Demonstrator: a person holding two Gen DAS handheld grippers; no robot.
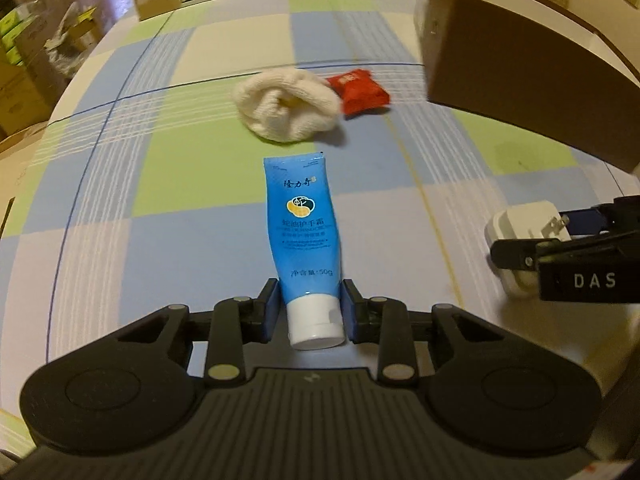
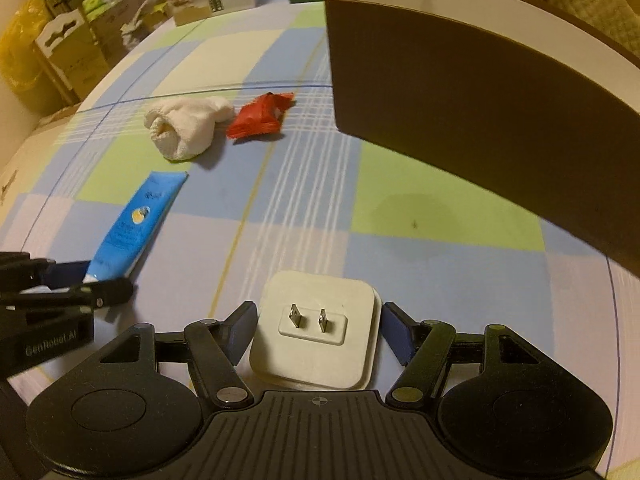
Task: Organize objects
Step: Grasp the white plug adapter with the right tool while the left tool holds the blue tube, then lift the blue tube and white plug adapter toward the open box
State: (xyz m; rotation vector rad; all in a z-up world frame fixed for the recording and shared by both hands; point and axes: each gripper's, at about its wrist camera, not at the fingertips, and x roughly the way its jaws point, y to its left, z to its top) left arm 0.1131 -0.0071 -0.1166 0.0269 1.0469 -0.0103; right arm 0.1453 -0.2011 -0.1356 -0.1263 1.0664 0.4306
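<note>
a: left gripper (image 1: 311,312) pinches the blue hand cream tube (image 1: 302,228) at its cap end, flat on the checked cloth (image 1: 192,168). i'd lift it level.

b: right gripper (image 2: 318,334) straddles the white plug adapter (image 2: 316,334), pads beside it; contact unclear. the brown box (image 2: 460,92) hides its inside.

Tall brown cardboard box (image 2: 480,112) runs off right edge in both views; its inside floor is hidden. Small print on blue plastic hand-cream tube (image 1: 302,228) too blurred to read. Red foil snack packet (image 1: 358,90) label unreadable, partly behind rolled white knit sock (image 1: 288,106).
</note>
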